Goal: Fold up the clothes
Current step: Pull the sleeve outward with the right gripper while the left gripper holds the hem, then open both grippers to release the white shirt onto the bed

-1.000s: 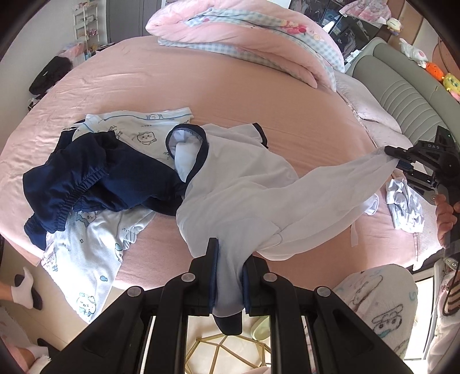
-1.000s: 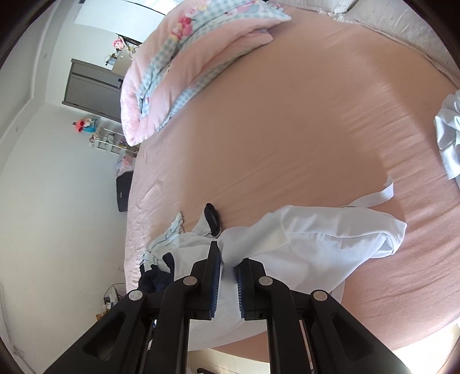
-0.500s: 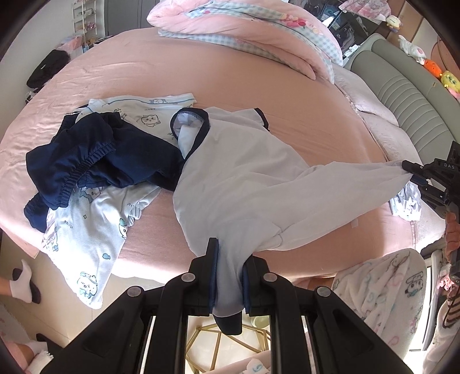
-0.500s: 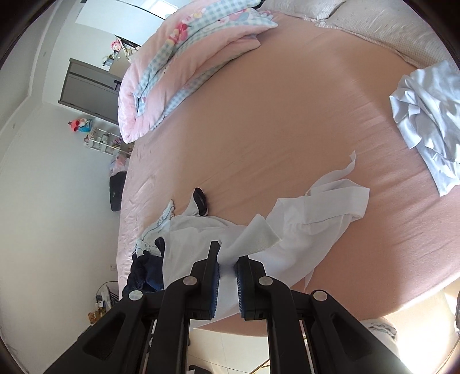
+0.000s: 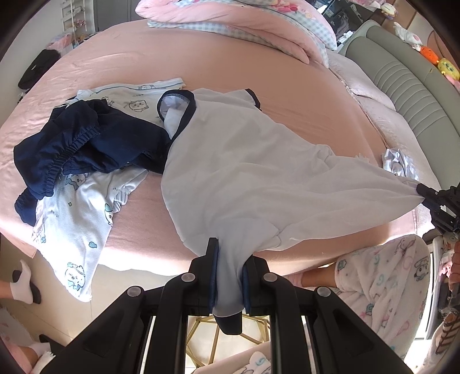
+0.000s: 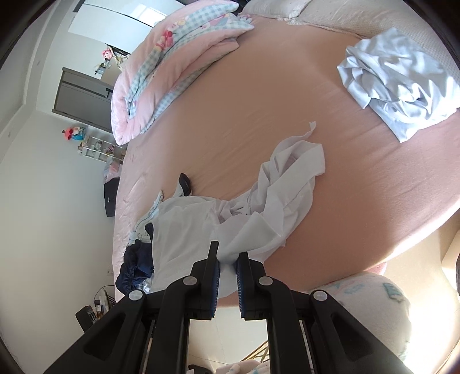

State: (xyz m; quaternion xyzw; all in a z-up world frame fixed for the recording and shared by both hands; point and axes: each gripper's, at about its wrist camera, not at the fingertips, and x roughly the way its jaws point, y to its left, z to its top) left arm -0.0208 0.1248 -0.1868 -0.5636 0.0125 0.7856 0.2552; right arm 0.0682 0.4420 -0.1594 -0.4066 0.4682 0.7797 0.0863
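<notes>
A white shirt with navy trim [image 5: 244,172] lies stretched across the near side of the pink bed [image 5: 143,63]. My left gripper [image 5: 228,253] is shut on its near edge, a navy cuff hanging below the pads. My right gripper [image 6: 227,257] is shut on another part of the same white shirt [image 6: 187,230]; in the left wrist view the right gripper [image 5: 421,191] pulls the cloth taut at the right. A navy garment [image 5: 86,143] and cartoon-print pyjamas [image 5: 77,213] lie to the left. A pale folded garment [image 6: 396,83] rests near the headboard end.
A rolled pink checked duvet [image 5: 244,20] sits at the far side of the bed. A grey padded headboard [image 5: 408,86] with soft toys runs along the right. A person's printed pyjama leg [image 5: 388,282] stands by the bed edge, a socked foot [image 5: 24,284] at lower left.
The right gripper has drawn its part of the shirt further to the right, spreading and tightening the cloth. The pale folded garment has come fully into the right wrist view. The left gripper stays nearly put.
</notes>
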